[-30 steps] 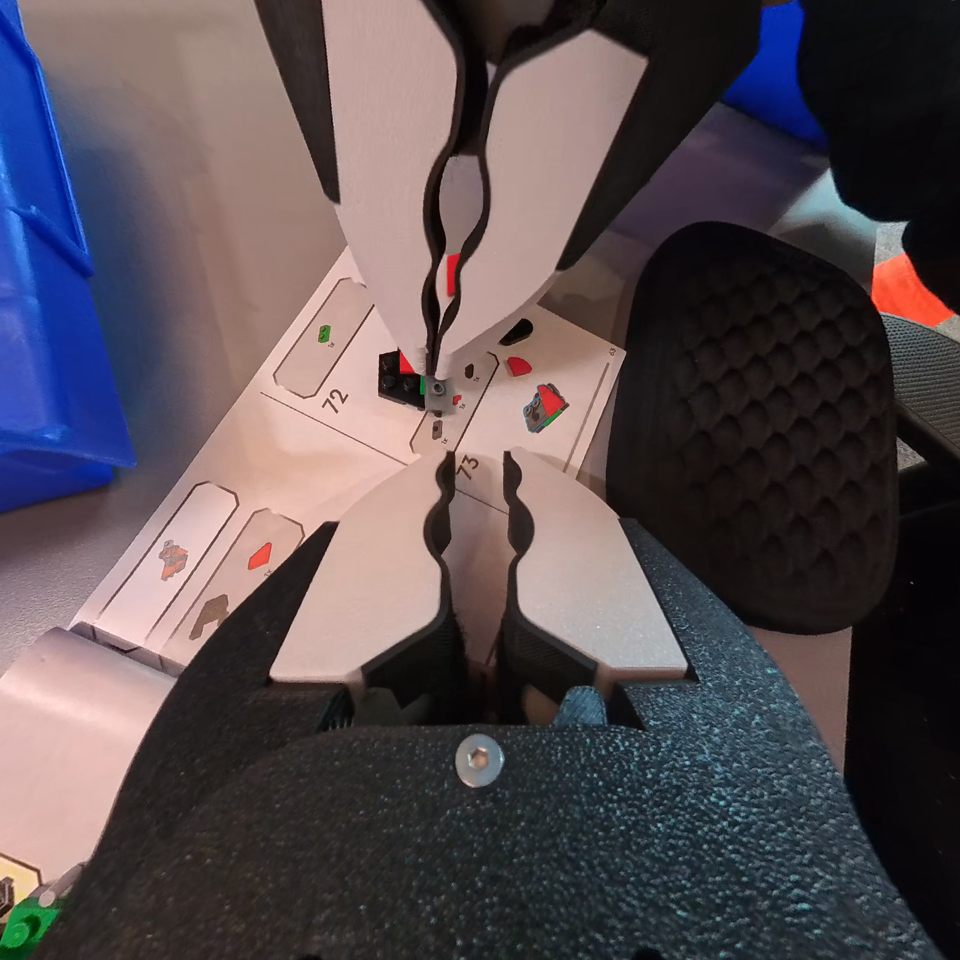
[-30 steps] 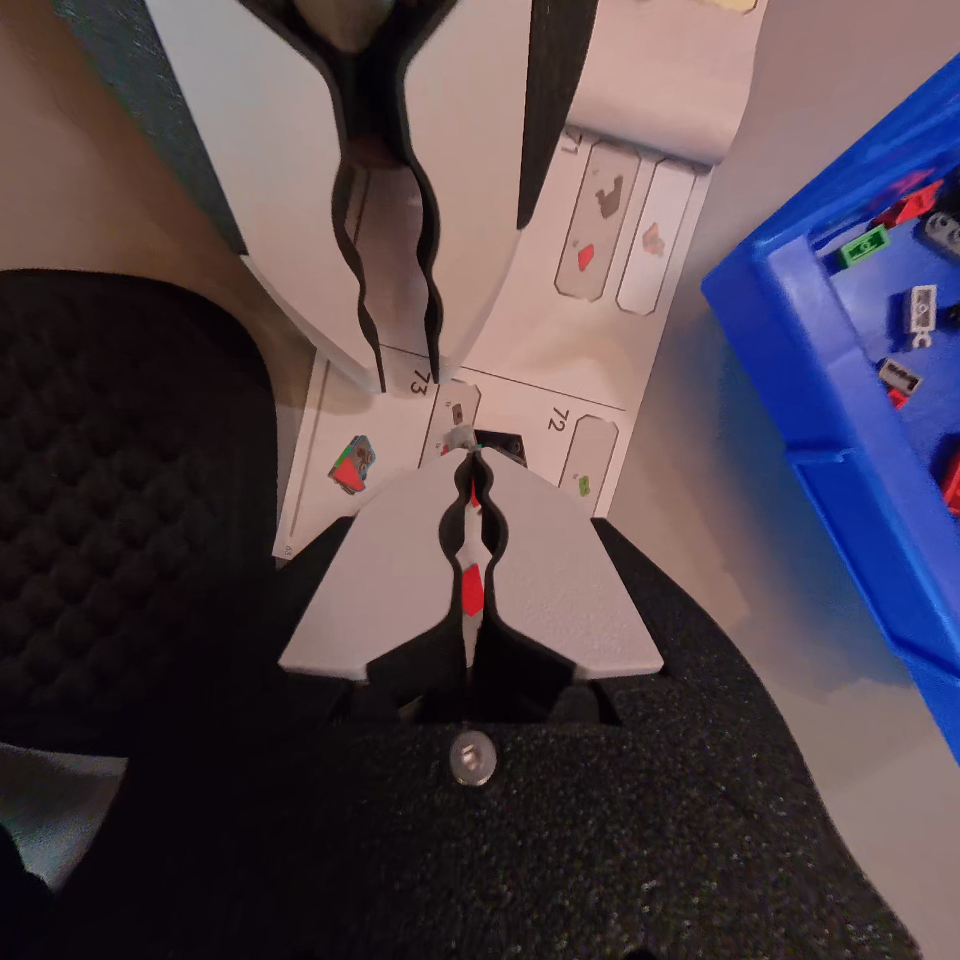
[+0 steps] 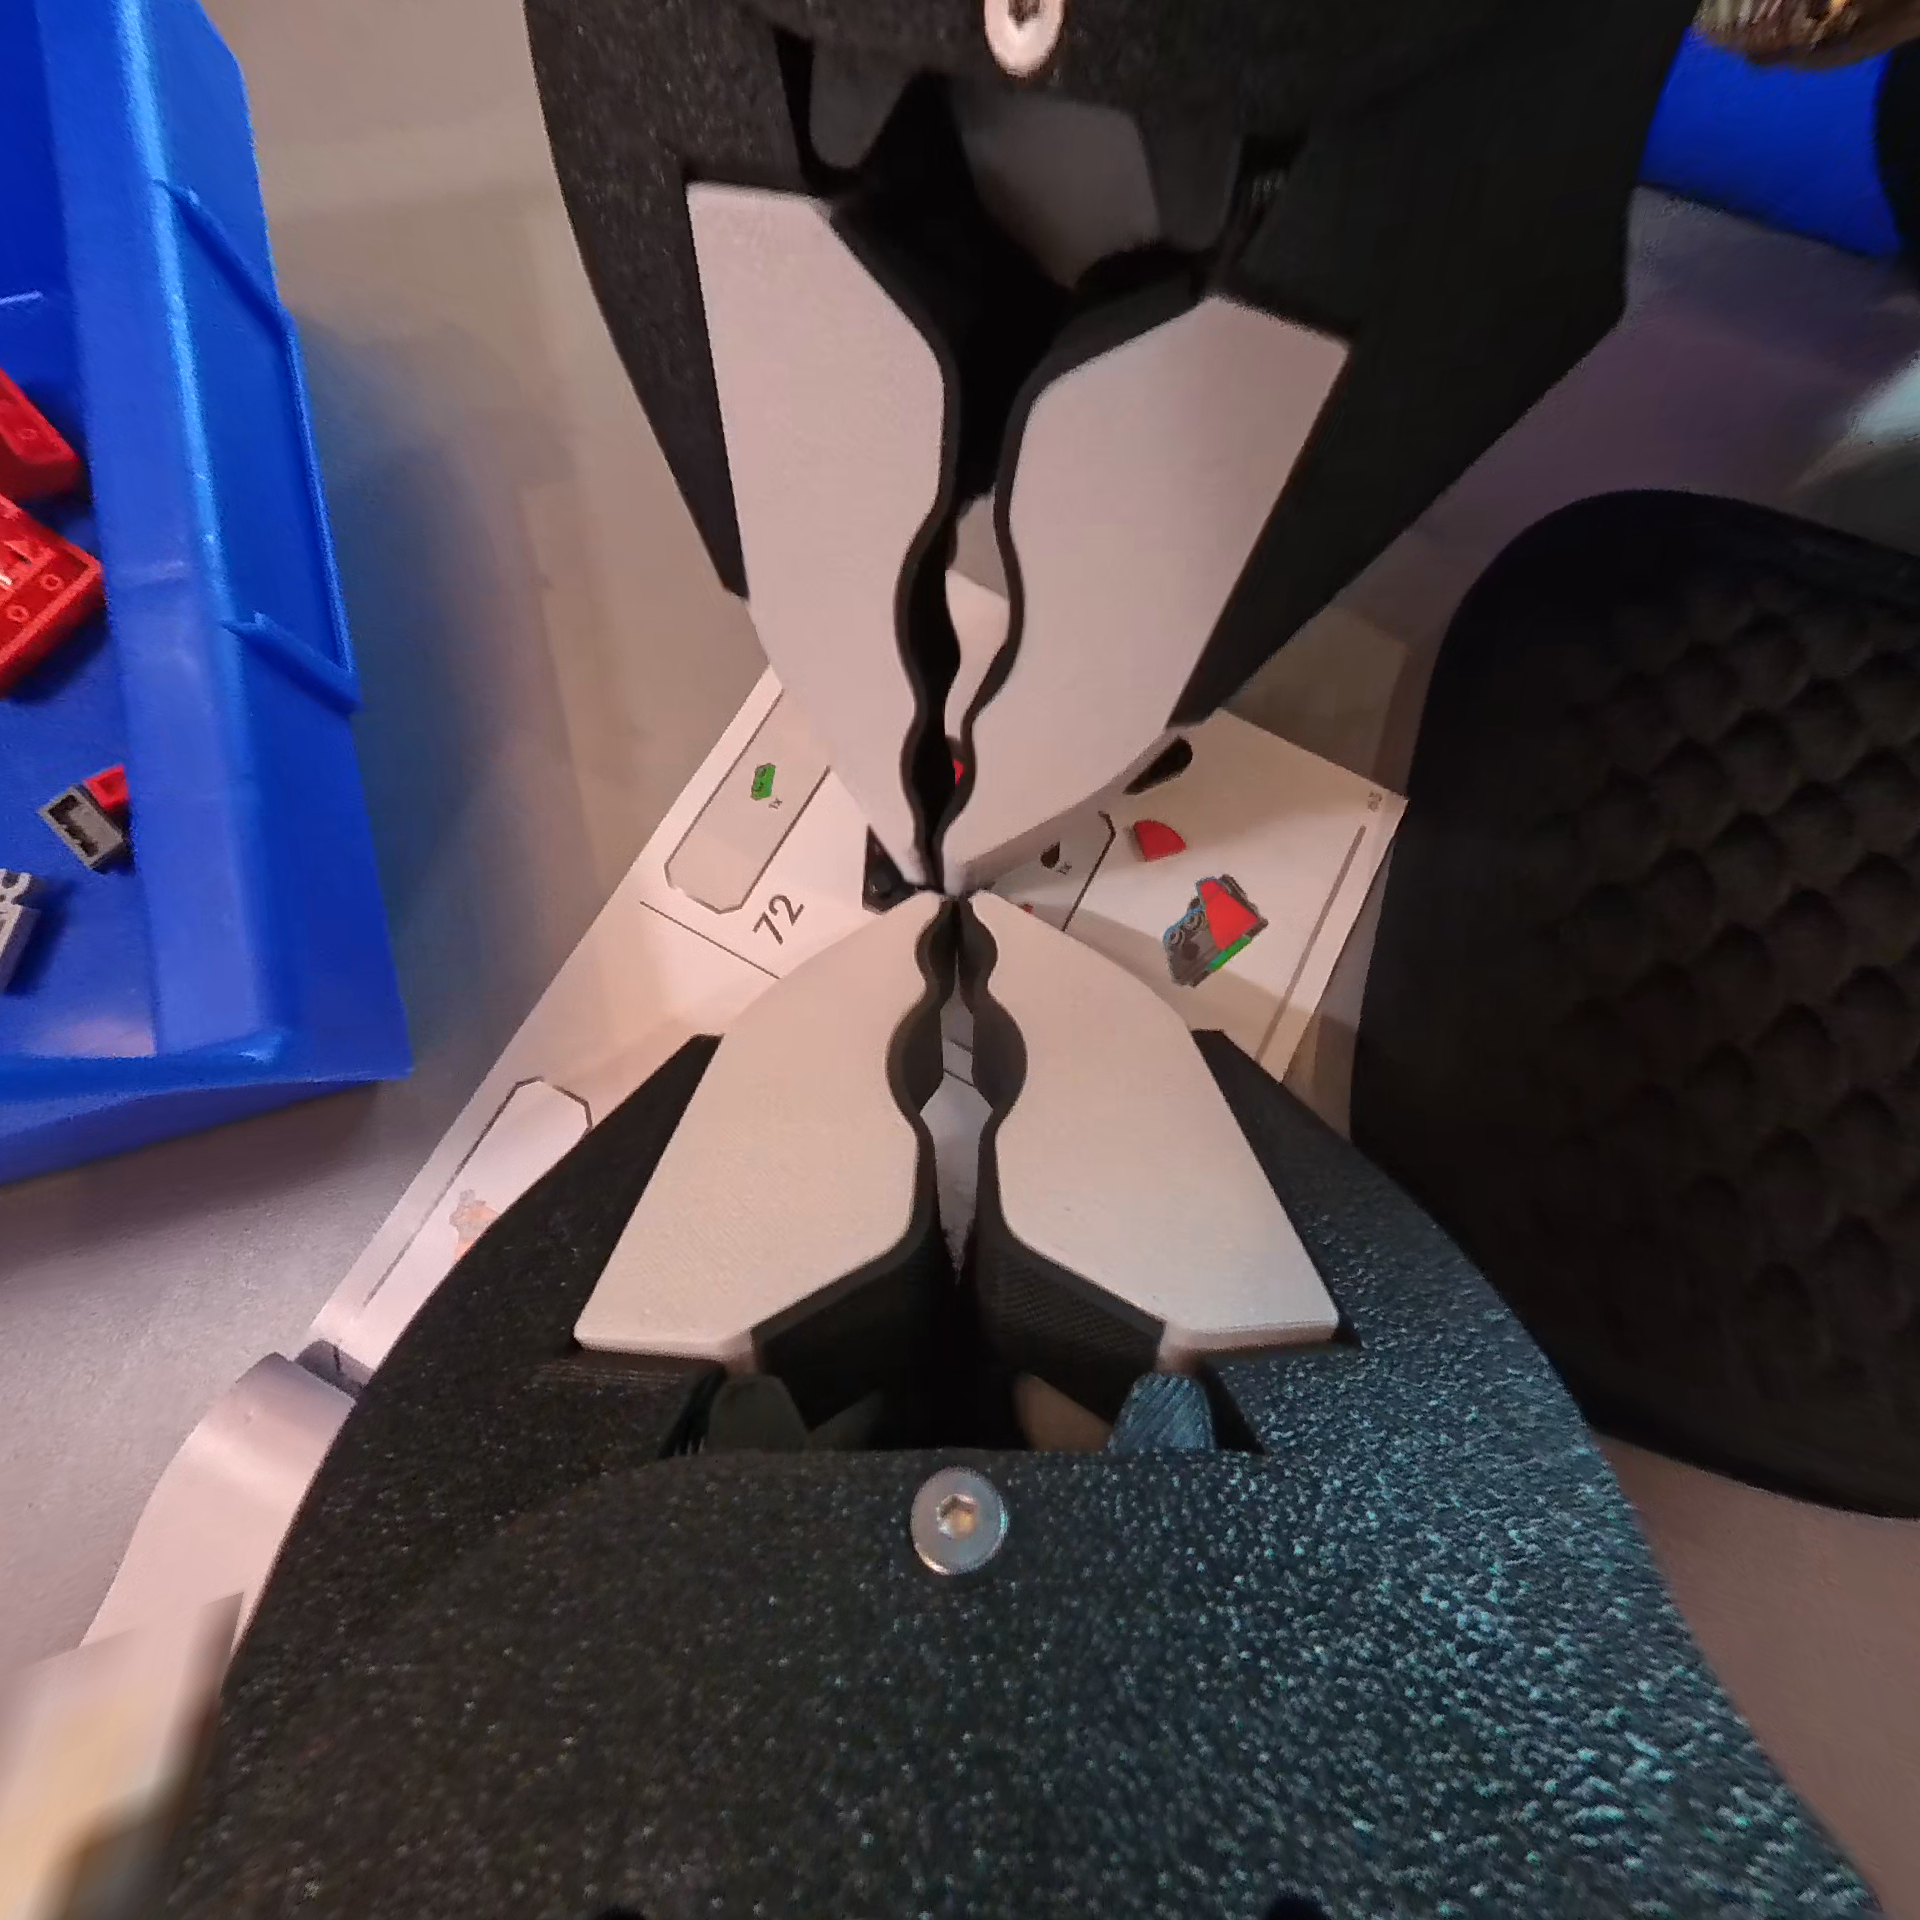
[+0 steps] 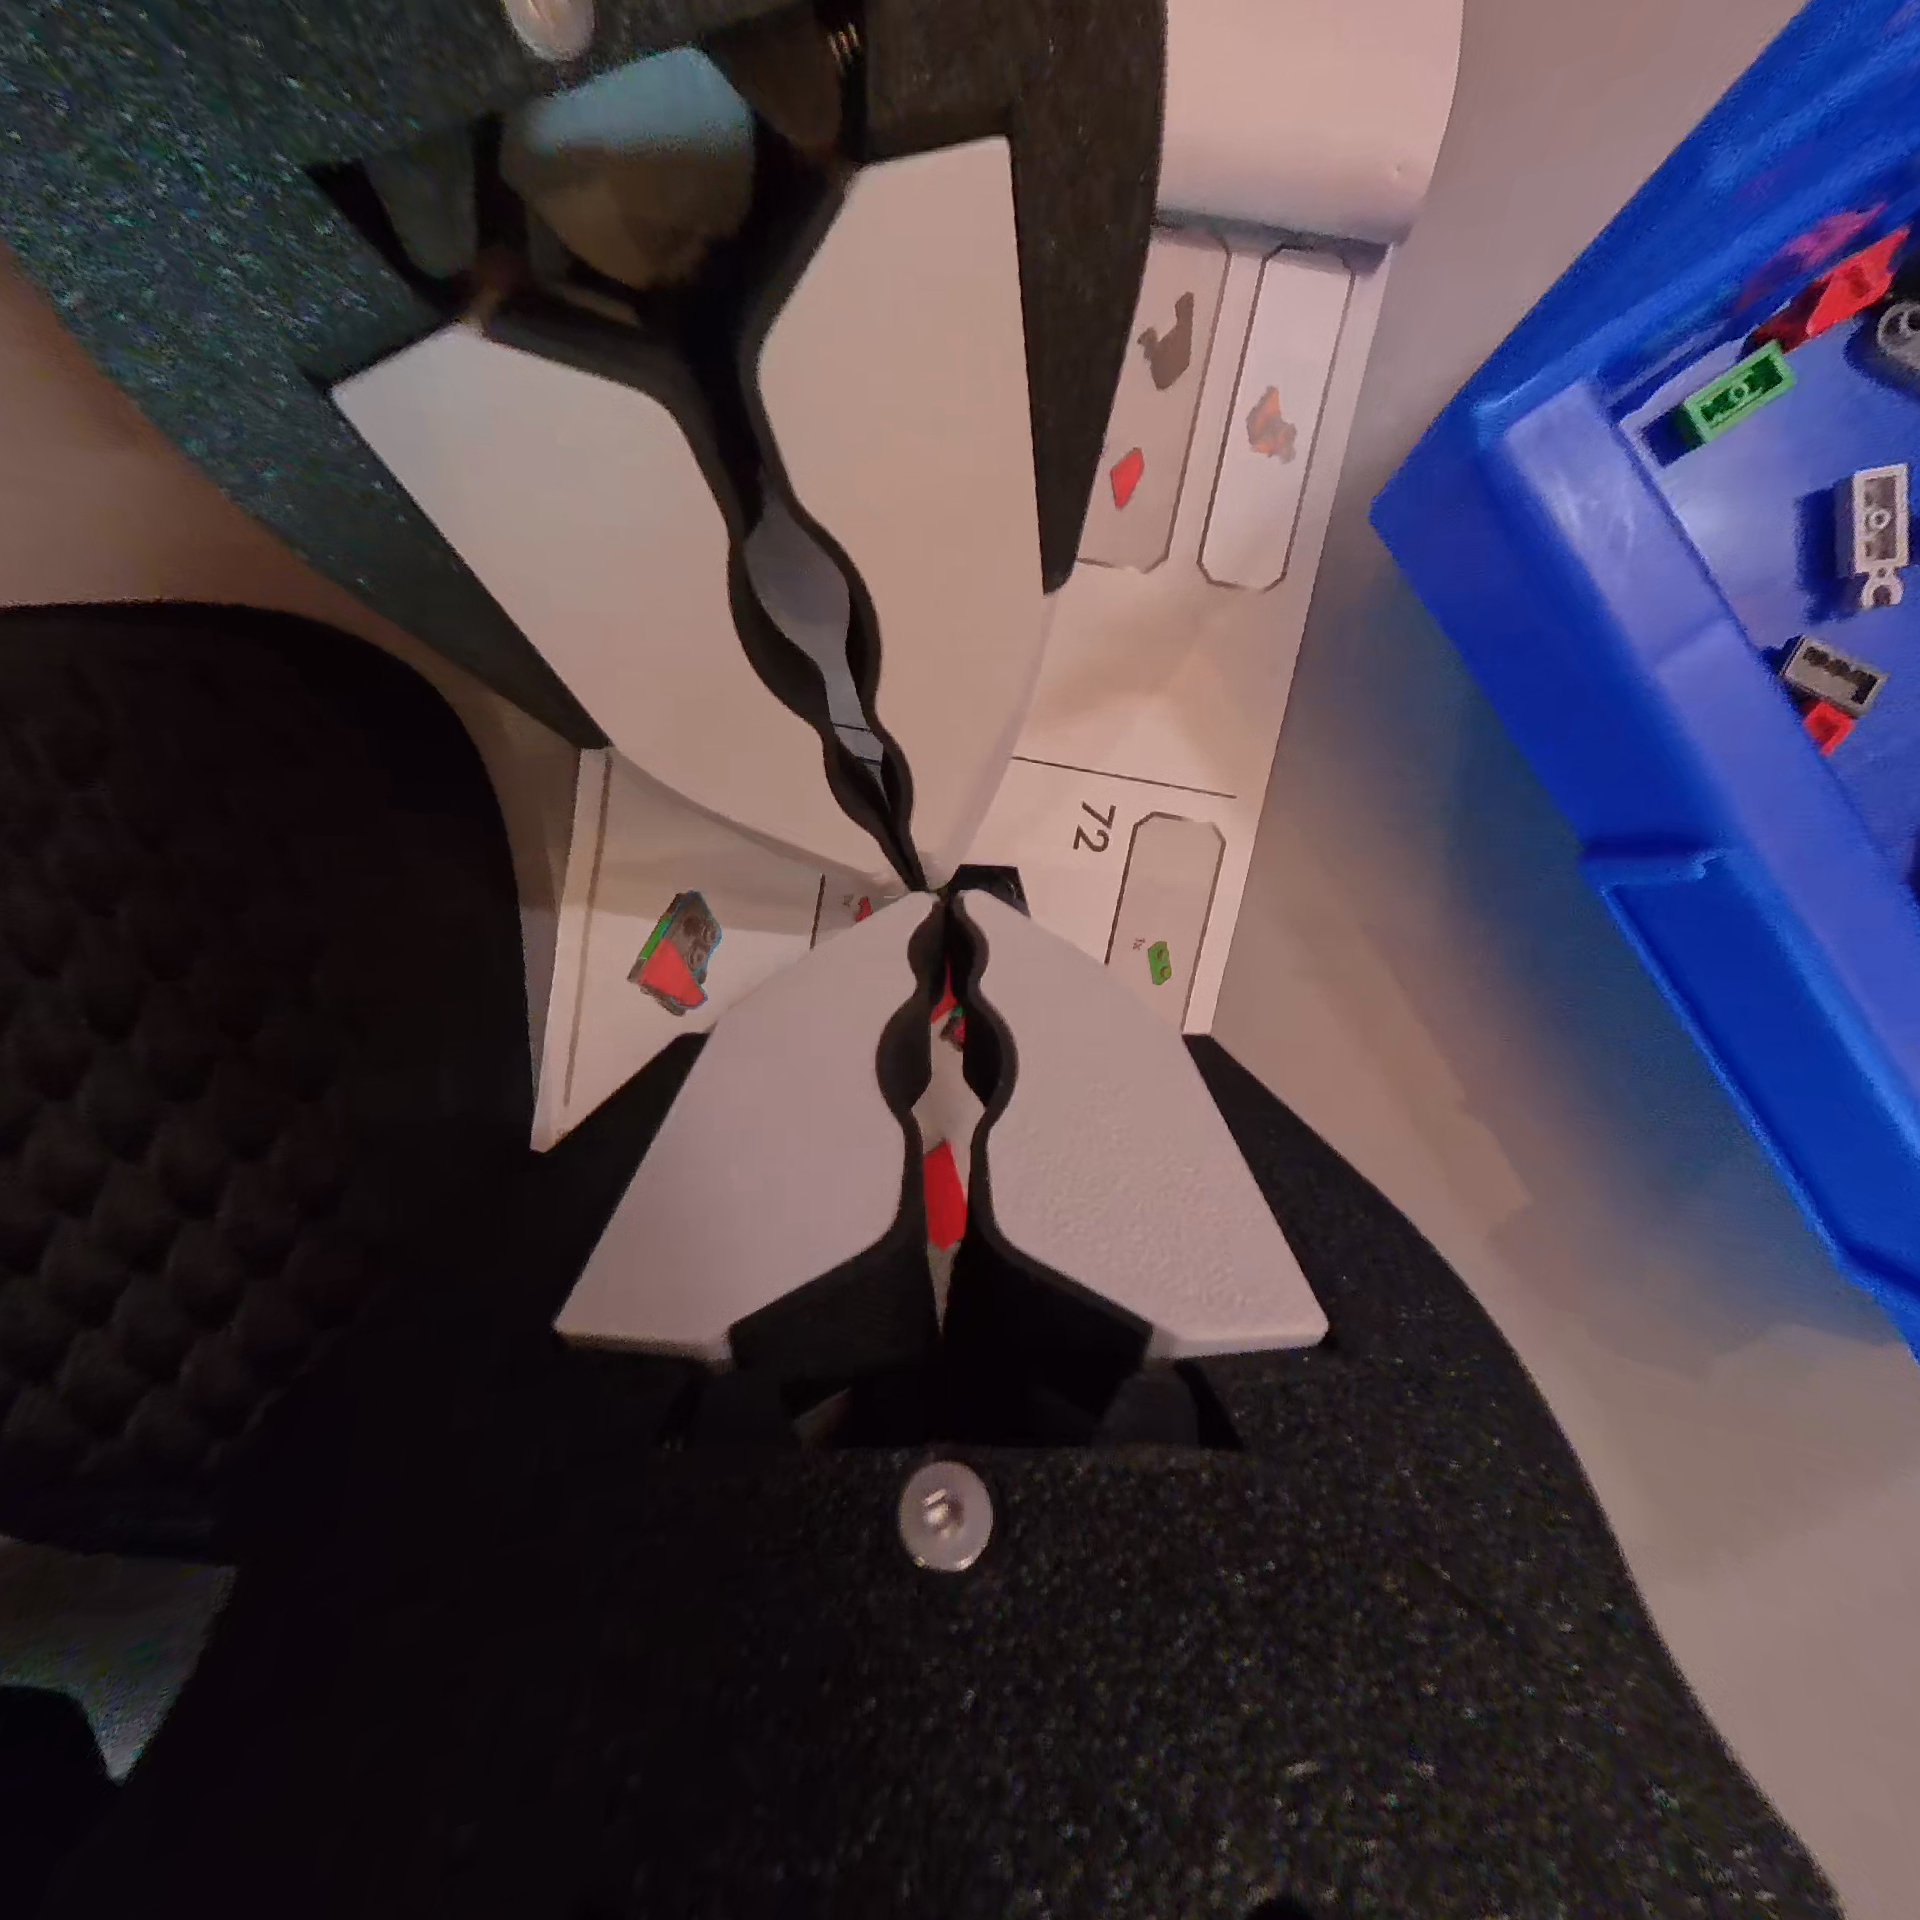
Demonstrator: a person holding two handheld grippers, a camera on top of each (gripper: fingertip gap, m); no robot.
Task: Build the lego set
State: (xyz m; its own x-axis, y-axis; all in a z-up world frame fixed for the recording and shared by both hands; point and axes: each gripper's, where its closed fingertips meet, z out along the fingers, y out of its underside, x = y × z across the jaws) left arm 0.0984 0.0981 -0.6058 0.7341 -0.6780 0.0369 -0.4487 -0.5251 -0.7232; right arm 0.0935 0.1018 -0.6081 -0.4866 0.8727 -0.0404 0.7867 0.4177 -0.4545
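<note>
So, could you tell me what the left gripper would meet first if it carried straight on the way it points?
The left gripper is tip to tip with the right gripper, so it would probably press straight into it and the small lego assembly it holds.

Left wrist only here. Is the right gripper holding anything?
Observer: Yes. The right gripper is shut on a red piece that sits deep between its fingers.
Operator: I see only red and grey parts in the bin. Any green?
Observer: One green brick lies in the bin, near its wall, beside more grey and red parts.
</note>
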